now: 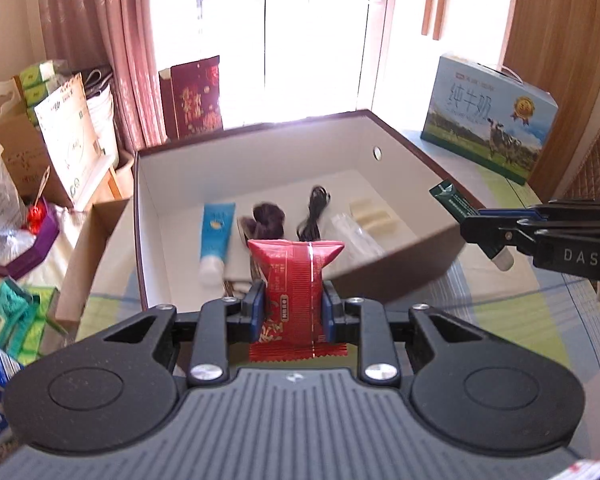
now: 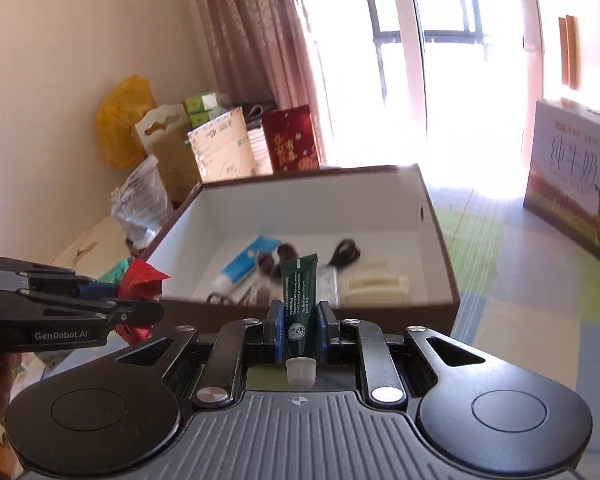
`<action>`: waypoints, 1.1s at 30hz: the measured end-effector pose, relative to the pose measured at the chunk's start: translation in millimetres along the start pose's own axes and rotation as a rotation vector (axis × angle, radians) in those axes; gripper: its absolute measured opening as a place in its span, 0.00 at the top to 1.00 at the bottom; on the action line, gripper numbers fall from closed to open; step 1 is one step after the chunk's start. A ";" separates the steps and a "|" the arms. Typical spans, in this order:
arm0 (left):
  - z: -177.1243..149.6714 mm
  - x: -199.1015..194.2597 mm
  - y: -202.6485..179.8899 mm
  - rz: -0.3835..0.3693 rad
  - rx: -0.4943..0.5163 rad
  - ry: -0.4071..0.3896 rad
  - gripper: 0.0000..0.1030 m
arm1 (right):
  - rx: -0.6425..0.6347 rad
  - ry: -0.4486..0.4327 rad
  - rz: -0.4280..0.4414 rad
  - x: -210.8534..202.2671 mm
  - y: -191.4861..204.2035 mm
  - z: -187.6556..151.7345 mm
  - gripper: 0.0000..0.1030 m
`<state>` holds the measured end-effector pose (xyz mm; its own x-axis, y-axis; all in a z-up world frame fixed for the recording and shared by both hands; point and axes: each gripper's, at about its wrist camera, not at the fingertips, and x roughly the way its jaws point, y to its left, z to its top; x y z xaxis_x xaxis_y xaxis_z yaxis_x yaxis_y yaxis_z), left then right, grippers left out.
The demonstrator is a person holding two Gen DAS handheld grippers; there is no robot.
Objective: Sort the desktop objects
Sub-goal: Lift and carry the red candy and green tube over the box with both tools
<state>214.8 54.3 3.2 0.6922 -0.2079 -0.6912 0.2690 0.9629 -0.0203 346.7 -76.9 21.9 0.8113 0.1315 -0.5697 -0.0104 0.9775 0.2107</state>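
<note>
Red foil marks the snack packet point(image 1: 296, 296), clamped upright between the blue pads of the left gripper point(image 1: 294, 308), its crimped lower edge hanging below the jaws and its top rising above them. The right gripper point(image 2: 299, 326) is closed tight on one dark green tube point(image 2: 298, 304), white cap toward the camera, tail pointing at the box. Both are held in the air just short of the brown box point(image 1: 404, 258) with its white lining. Inside lie one blue tube point(image 1: 216, 236), one dark hair scrunchie point(image 1: 266, 220), one coiled black cable point(image 1: 314, 216), a clear wrapper point(image 1: 352, 236) and two pale blocks point(image 1: 372, 216).
</note>
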 end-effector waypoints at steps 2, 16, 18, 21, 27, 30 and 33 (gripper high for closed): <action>15.0 8.1 4.9 0.003 0.008 -0.012 0.78 | 0.009 -0.004 0.001 11.7 -3.9 13.3 0.87; 88.6 120.0 41.5 0.016 0.049 0.093 0.77 | 0.109 0.130 -0.051 140.8 -52.5 82.3 0.87; 96.2 138.3 44.4 0.018 0.056 0.114 0.77 | 0.124 0.157 -0.076 157.9 -61.8 89.2 0.87; 103.6 166.6 49.1 0.033 0.060 0.154 0.77 | 0.141 0.206 -0.111 181.0 -73.3 96.1 0.87; 104.8 215.2 58.0 0.036 0.046 0.239 0.77 | 0.055 0.289 -0.179 214.8 -69.1 92.5 0.87; 103.9 232.5 61.1 0.047 0.037 0.271 0.77 | 0.042 0.310 -0.189 223.8 -68.9 88.8 0.87; 103.4 244.6 64.8 0.056 0.017 0.290 0.77 | 0.033 0.320 -0.187 229.2 -70.6 86.2 0.87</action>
<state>470.8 48.1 -92.5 0.4867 -0.0942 -0.8685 0.2488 0.9680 0.0344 583.8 -130.0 -55.1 0.5736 0.0009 -0.8191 0.1440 0.9843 0.1019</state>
